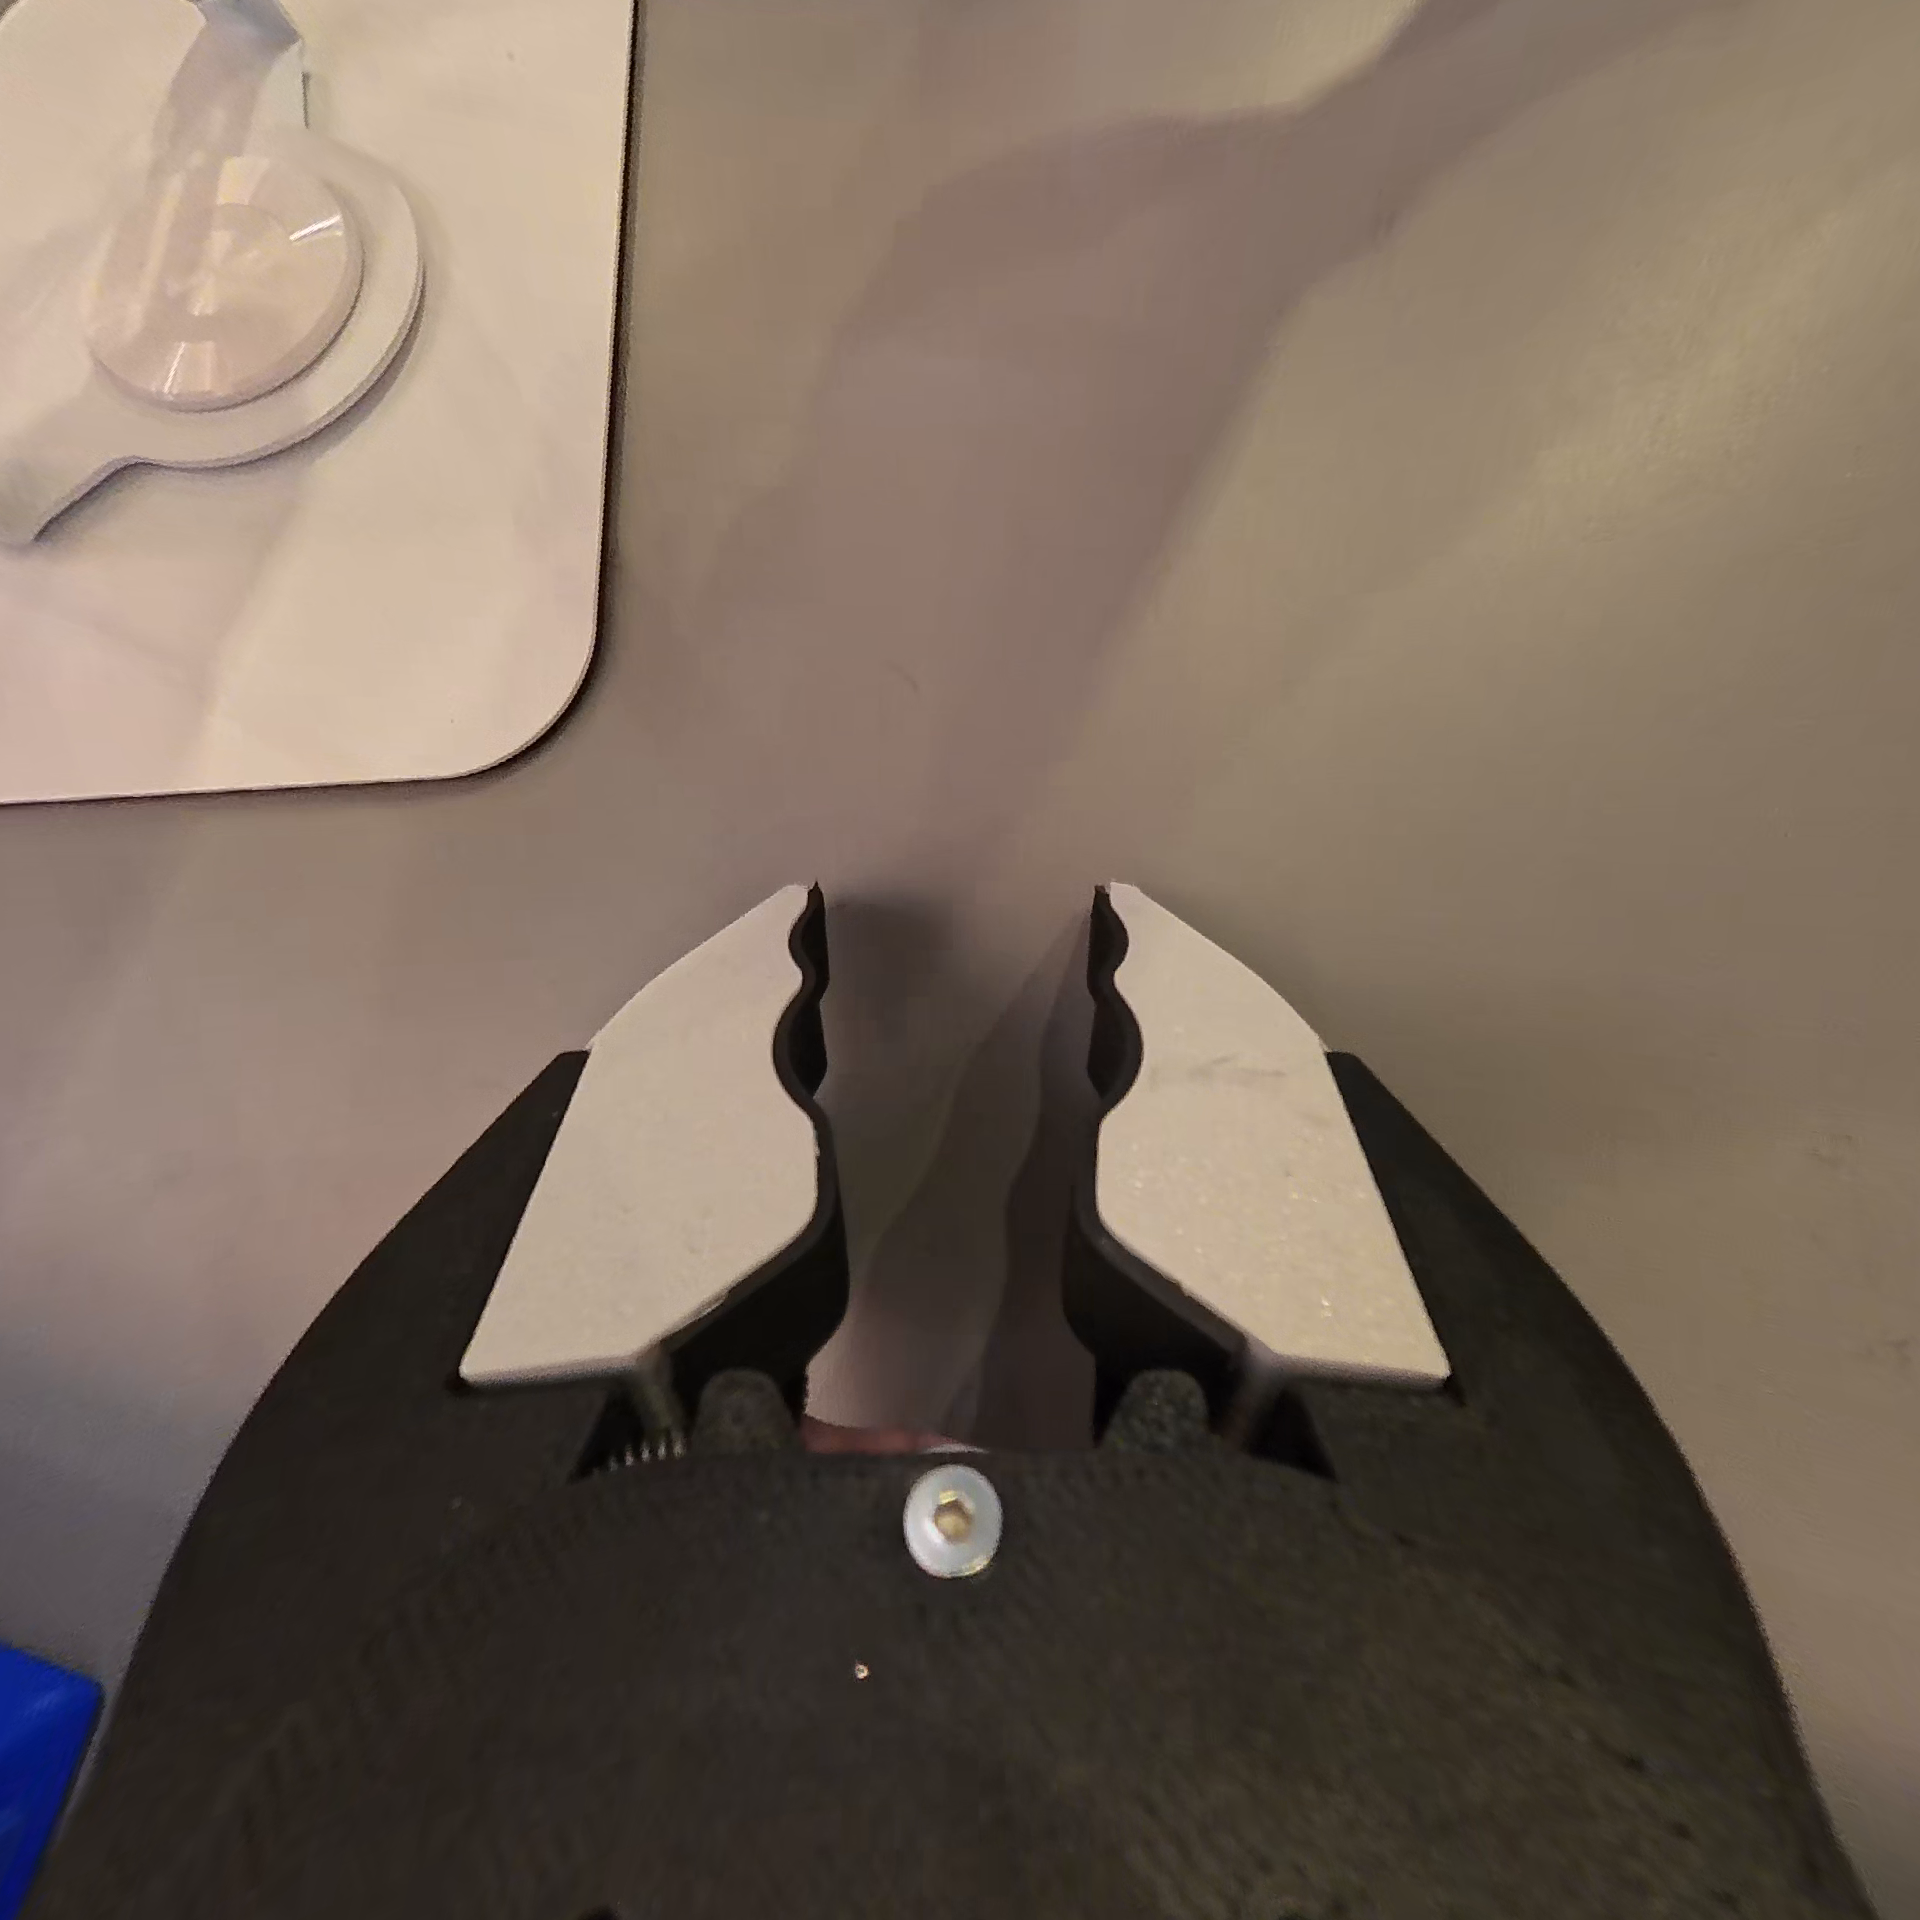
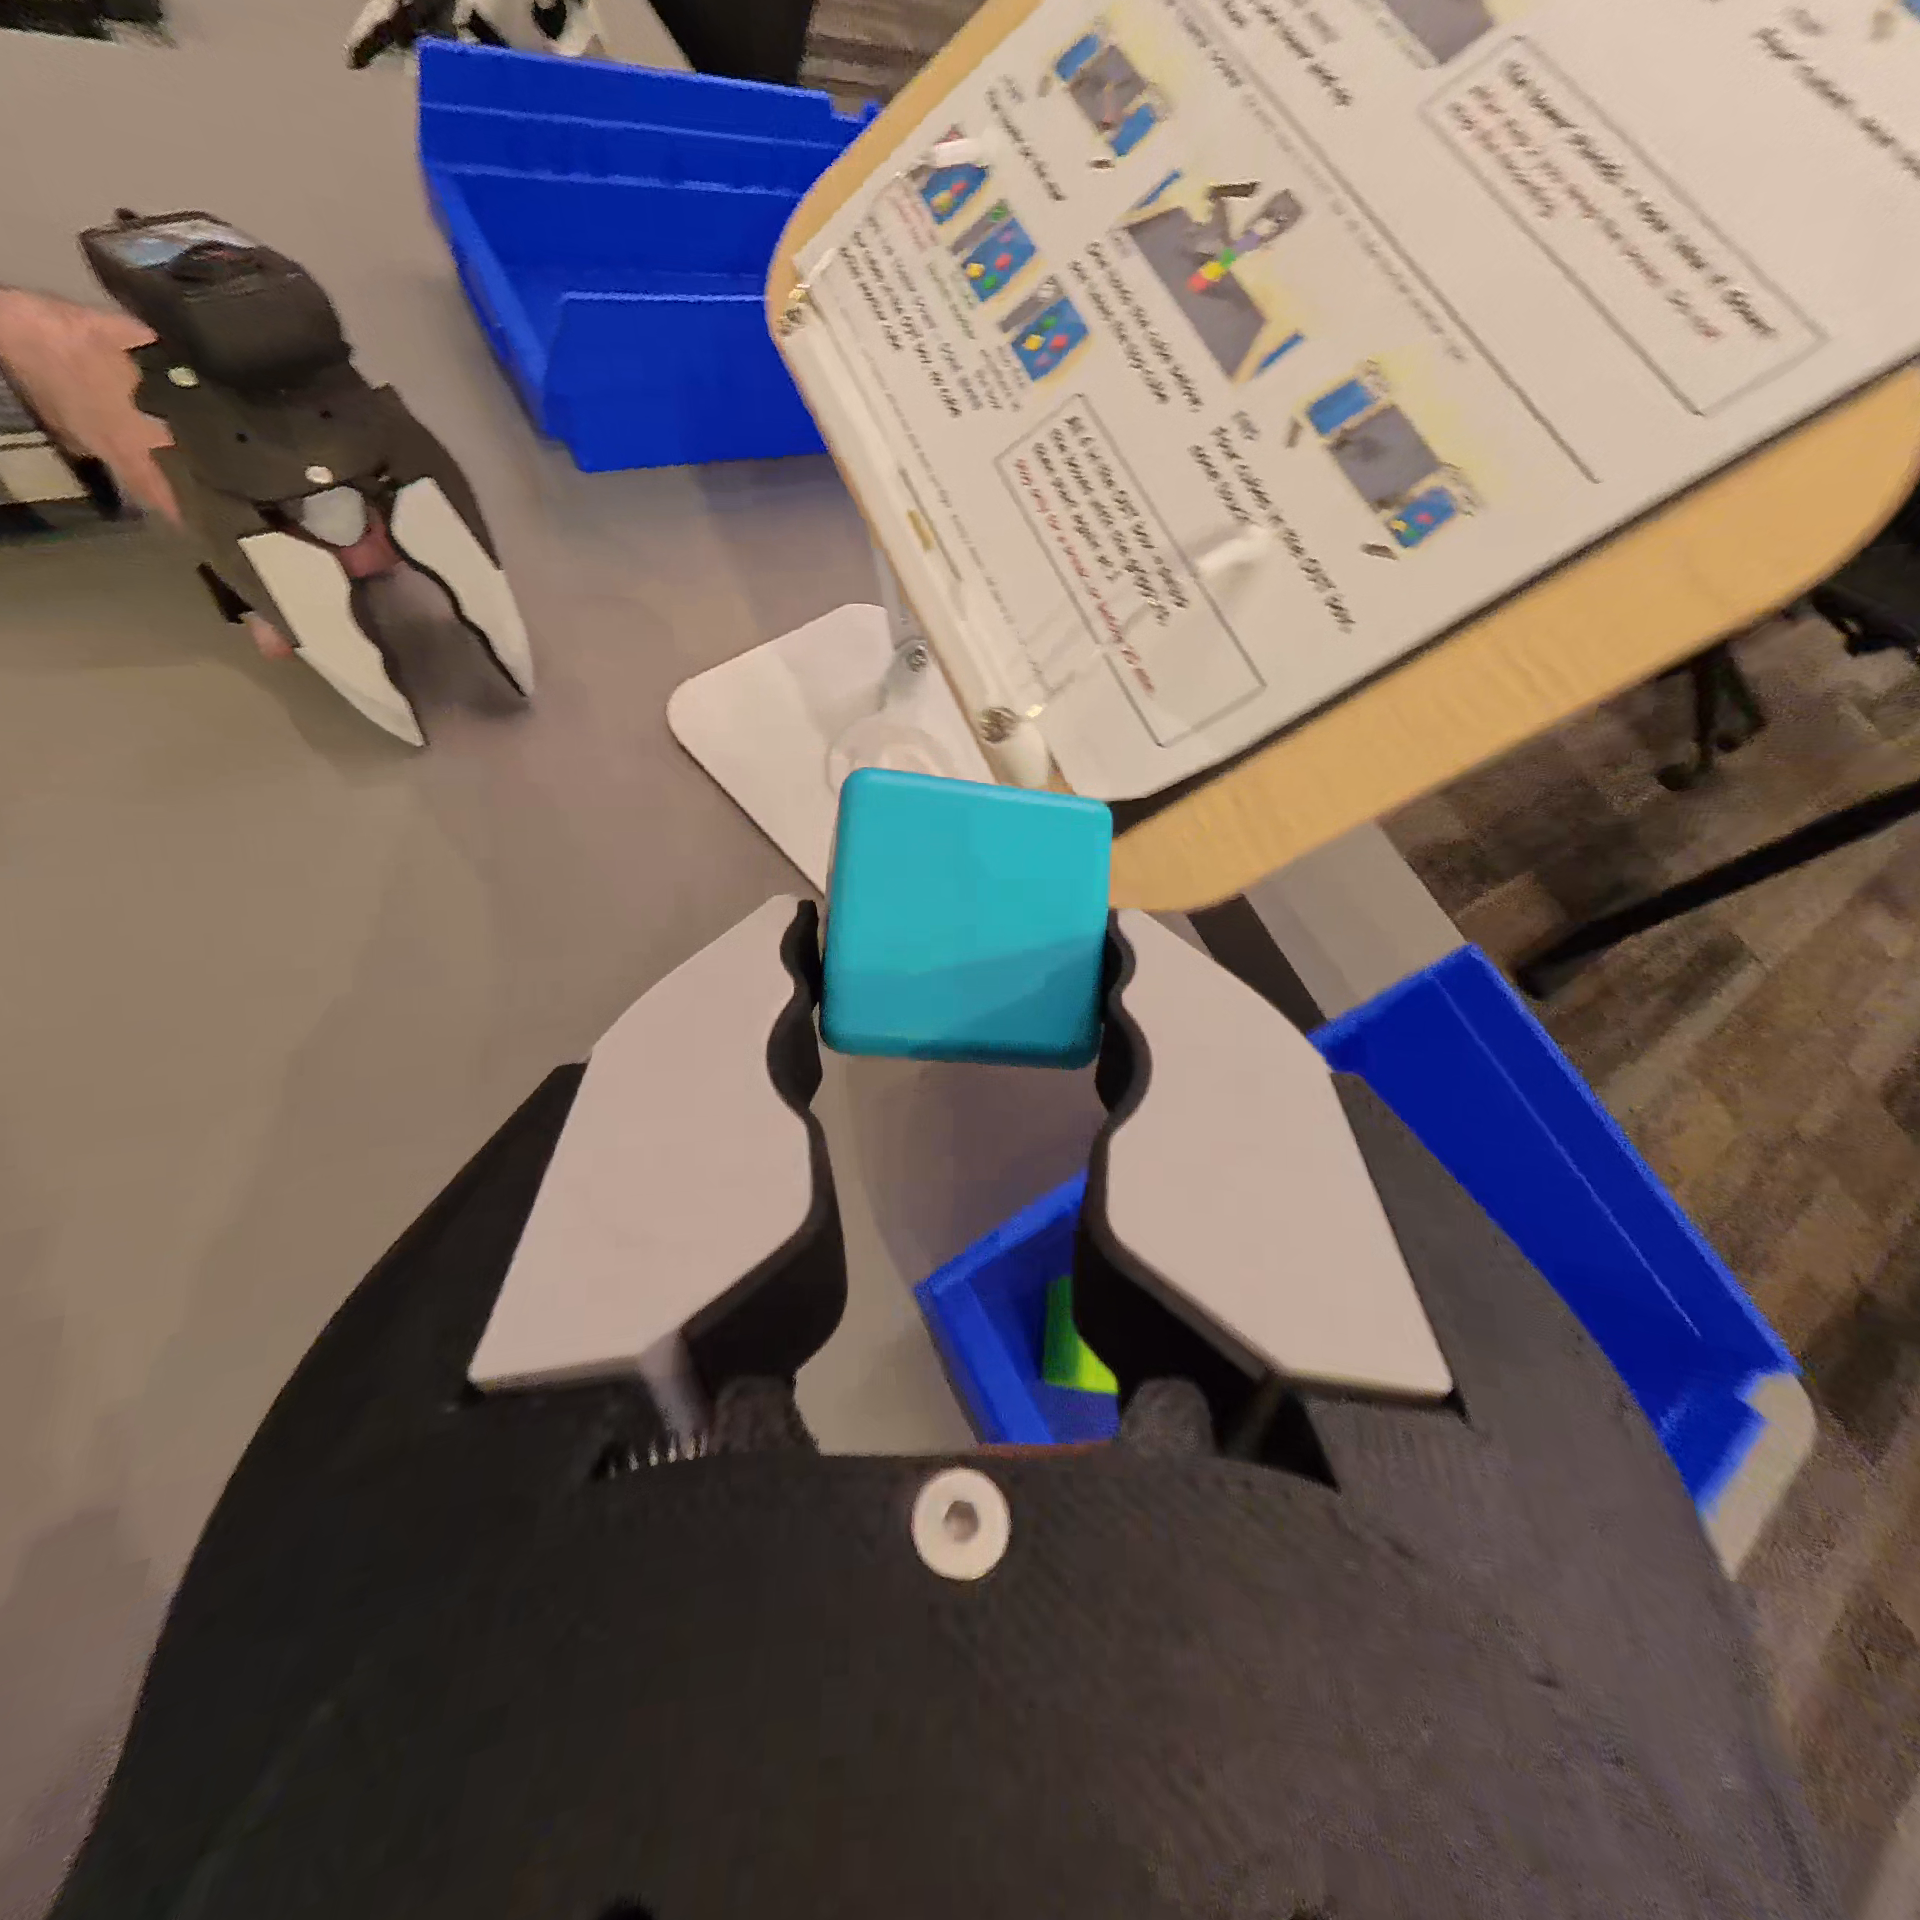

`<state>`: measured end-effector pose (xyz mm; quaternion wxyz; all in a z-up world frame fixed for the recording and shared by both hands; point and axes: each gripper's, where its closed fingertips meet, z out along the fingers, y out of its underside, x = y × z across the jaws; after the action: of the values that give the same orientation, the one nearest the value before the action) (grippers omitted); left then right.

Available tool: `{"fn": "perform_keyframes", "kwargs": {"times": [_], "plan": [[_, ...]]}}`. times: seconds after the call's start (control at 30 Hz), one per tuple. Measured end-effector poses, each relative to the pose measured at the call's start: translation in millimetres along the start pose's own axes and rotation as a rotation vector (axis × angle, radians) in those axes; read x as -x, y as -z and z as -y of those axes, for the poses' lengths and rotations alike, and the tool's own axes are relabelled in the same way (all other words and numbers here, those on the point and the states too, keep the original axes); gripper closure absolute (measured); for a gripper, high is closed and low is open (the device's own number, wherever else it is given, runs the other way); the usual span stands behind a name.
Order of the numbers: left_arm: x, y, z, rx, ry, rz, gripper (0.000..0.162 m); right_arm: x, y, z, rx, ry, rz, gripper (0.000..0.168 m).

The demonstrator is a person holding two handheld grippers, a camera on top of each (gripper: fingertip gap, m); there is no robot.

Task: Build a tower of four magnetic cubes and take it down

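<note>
- Your left wrist view is evenly lit and sharp; soft overlapping shadows fan across the grey counter (image 1: 1455, 623) ahead of the claw.
- Your right wrist view smears toward the edges: the instruction sheet (image 2: 1351, 343) and floor blur.
- Wide-angle bending curves both frames' borders.

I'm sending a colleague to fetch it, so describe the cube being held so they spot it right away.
Start at the tilted wooden board with instruction sheets, standing on the grey table. Just before its lower edge, the right tongs pinch the teal cube above the table. It is the only cube out in the open; a green piece lies in the blue bin below.
</note>
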<state>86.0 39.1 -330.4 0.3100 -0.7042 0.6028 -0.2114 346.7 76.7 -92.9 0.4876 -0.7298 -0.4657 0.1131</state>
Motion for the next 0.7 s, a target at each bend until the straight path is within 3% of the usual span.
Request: {"fn": "perform_keyframes", "kwargs": {"times": [0.4, 0.7], "plan": [[-0.1, -0.1, 0.0, 0.0, 0.004, -0.003, 0.113, -78.1, 41.5, -59.6, 0.094, -0.138, -0.286, 0.117], [0.8, -0.4, -0.1, 0.002, 0.015, -0.003, 0.112, -101.9, 46.9, -118.3, 0.141, -0.255, -0.391, 0.117]]}}
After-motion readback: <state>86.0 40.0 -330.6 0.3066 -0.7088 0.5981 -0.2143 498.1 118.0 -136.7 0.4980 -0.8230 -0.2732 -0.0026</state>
